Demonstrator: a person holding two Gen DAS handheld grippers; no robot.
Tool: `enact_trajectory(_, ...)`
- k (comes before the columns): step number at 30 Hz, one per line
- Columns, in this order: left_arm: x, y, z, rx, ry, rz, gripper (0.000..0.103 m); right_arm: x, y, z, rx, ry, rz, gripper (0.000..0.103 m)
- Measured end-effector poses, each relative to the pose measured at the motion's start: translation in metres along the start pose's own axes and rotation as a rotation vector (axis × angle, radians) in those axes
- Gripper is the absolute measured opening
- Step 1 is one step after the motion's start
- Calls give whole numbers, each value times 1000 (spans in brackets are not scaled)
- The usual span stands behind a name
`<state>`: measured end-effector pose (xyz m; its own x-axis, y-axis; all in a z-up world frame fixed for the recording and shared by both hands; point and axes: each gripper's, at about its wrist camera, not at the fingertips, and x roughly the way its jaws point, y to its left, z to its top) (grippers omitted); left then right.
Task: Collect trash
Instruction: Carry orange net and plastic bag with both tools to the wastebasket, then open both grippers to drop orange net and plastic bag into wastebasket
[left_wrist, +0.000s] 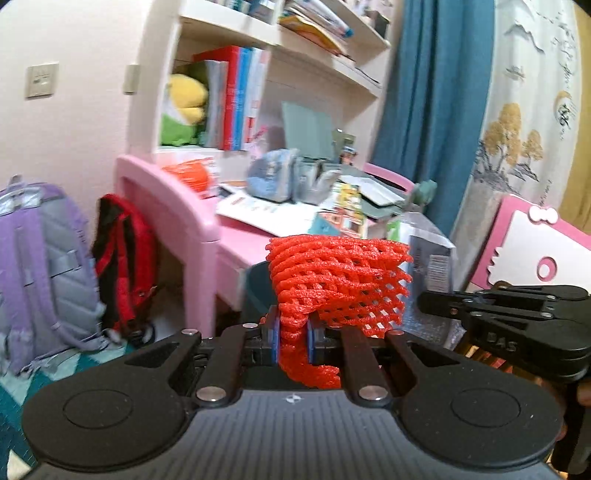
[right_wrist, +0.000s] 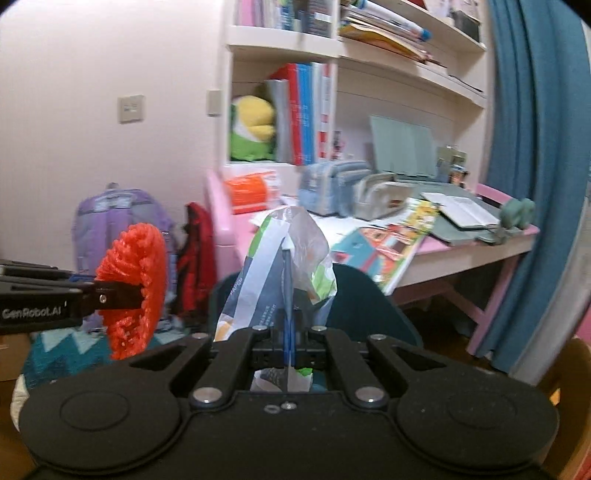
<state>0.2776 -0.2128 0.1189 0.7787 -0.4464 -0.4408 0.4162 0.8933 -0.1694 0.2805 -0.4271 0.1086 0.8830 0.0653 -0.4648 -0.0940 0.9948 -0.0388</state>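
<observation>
Foam net (left_wrist: 338, 284), red and mesh-patterned, pinched between the nearly closed jaws of the left gripper (left_wrist: 291, 332) and fanning toward 1 o'clock. Right gripper (right_wrist: 288, 317), jaws fully closed on a crumpled plastic wrapper (right_wrist: 284, 258) that stands up toward 12 o'clock. Pink bench (right_wrist: 461, 254), cluttered with books, lies beyond at 1 o'clock.

Passage toward the desk narrowed by held trash and a dark chair

The way ahead of the left gripper (left_wrist: 291, 332) is blocked by the red foam net (left_wrist: 332, 280) clamped in it, and that of the right gripper (right_wrist: 290, 332) by the plastic wrapper (right_wrist: 284, 266) pinched in it. A dark teal chair (right_wrist: 369, 302) stands just beyond, against the pink desk's (right_wrist: 480, 243) front edge. The desktop is crowded with books and pouches. Backpacks (left_wrist: 44, 266) fill the floor beside its left end.
</observation>
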Motion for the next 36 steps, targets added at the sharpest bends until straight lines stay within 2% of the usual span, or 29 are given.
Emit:
enact_trajectory(4,33,-22,5,31,45,-29,13,21,-19,0,18,36,-32,0)
enact_trajectory(14,111,-36,7,42,147,6,13,66,-36,-9,21,143,-25,1)
enact_trajectory(22,159,-28,2,33,233,53,13,89,-37,-13,4,192,-27,10)
enact_trajectory(28,175,-27,-2,38,264,57,13,96,-38,-16,8,207,-12,16)
enact_trajectory(30,179,-27,-3,38,279,58,14,96,-38,-16,7,209,-7,21)
enact_trajectory(33,184,-26,-4,26,299,69,22,95,-38,-16,8,209,-3,23)
enact_trajectory(36,182,-28,-5,33,286,71,40,91,-40,-15,15,203,0,29)
